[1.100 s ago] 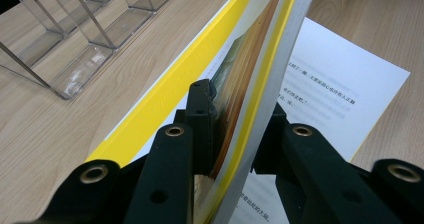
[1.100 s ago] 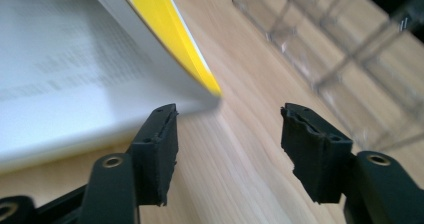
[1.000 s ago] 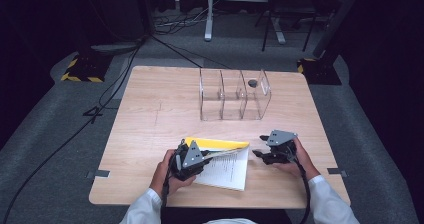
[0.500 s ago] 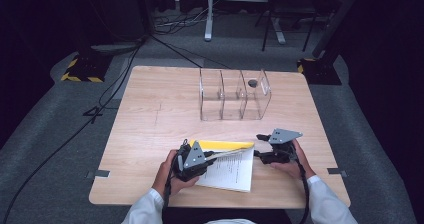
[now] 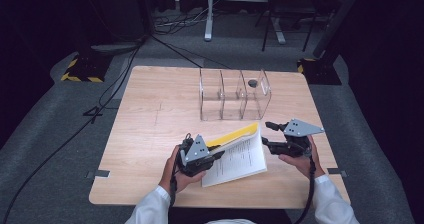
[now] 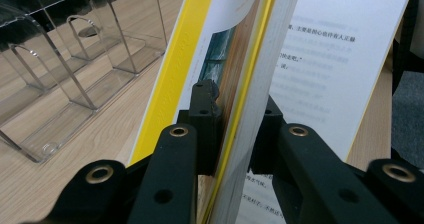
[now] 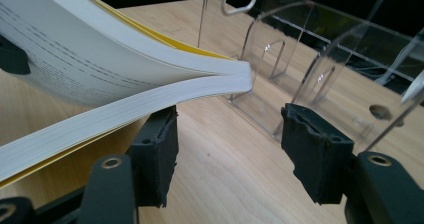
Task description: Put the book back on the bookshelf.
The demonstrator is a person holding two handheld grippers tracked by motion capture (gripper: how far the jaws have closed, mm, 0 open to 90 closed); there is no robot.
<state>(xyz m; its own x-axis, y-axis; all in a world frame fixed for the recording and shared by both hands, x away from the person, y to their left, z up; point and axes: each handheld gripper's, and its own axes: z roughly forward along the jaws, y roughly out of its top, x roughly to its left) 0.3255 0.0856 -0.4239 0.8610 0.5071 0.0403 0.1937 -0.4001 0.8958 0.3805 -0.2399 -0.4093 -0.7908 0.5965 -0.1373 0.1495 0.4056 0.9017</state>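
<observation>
Holding: left claw (image 5: 216, 154) is clamped on the book (image 5: 240, 151), its jaws closed across the yellow cover and a block of pages near the spine end, as the left gripper view shows.
Book position: near edge of the surface (image 5: 150, 114), between the two hands, lifted at the left and fanned open, with the printed page facing up and the far right corner raised.
Right claw: right claw (image 5: 266, 134) stands open just beside the book's right edge; in the right gripper view one jaw sits under the fanned page block (image 7: 150, 91) and the other is apart from it, nothing gripped.
Weight: probably a light paperback, judged from how one claw alone holds it up.
Stiffness: soft; the pages bow and split into two bundles, so it will likely sag and flop away from any single grip.
Slip: glossy cover may slide in the pads; loose pages can pull out of a shallow bite.
Where to take hold: best close to the spine, cover and all pages together; a second grip on the whole free edge should stop the fanning.
Fragility: pages crease or tear if pinched singly.
Farther off: clear rack (image 5: 232, 94) with three upright compartments, standing beyond the book and well apart from the left claw, with no books in it.
</observation>
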